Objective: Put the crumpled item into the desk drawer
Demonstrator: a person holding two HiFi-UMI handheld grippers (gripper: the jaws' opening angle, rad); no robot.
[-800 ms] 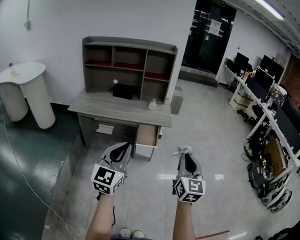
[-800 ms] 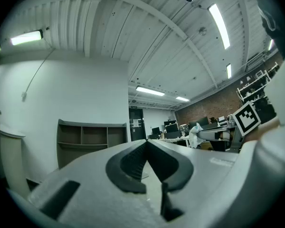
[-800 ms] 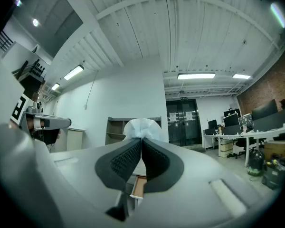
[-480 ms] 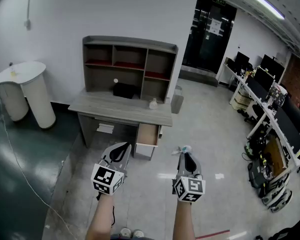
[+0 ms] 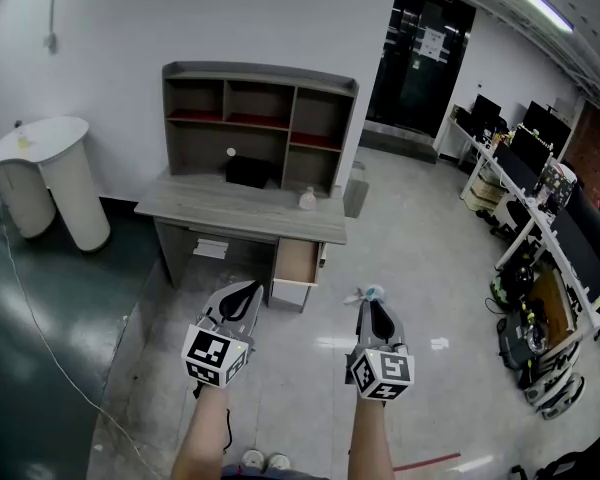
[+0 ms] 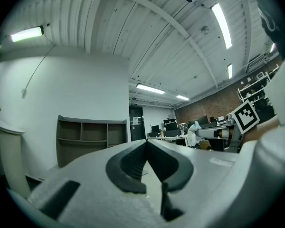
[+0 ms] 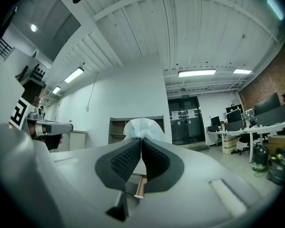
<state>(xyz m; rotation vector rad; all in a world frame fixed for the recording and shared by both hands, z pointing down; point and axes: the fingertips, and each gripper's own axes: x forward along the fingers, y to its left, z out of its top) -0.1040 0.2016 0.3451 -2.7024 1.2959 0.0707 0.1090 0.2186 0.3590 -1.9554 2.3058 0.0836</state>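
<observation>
White rounded stand [image 5: 42,168] sits at the far left against the wall, on a darker strip of floor. Next along is the grey table [image 5: 205,211], with an open-fronted shelf unit [image 5: 255,118] standing on its back edge. A dark box [image 5: 248,173] lies on the table under the shelves, and a small pale thing I cannot make out sits near the table's right end.

Below that right end the drawer [image 5: 297,264] is pulled open, its wooden inside showing.

Out on the pale floor [image 5: 300,398], in front of the table and well apart from it, the person holds both tools side by side. The left tool [image 5: 246,296] points toward the table; in the left gripper view its jaws [image 6: 146,142] are pressed together with nothing between them. Its marker cube [image 5: 216,356] sits near the bare forearm.

The right tool [image 5: 369,306] is level with it, farther right. Its jaws are clamped on the crumpled item [image 5: 368,294], a white wad pinched at the very tip. In the right gripper view the crumpled item [image 7: 142,127] bulges above the pads [image 7: 128,160] of the tool [image 7: 141,140], with the shelf unit behind it. The wad hangs over the floor, short of the open drawer and slightly to its right.

Dark double doors [image 5: 420,63] come next, then rows of desks [image 5: 545,198] with monitors along the right side.
</observation>
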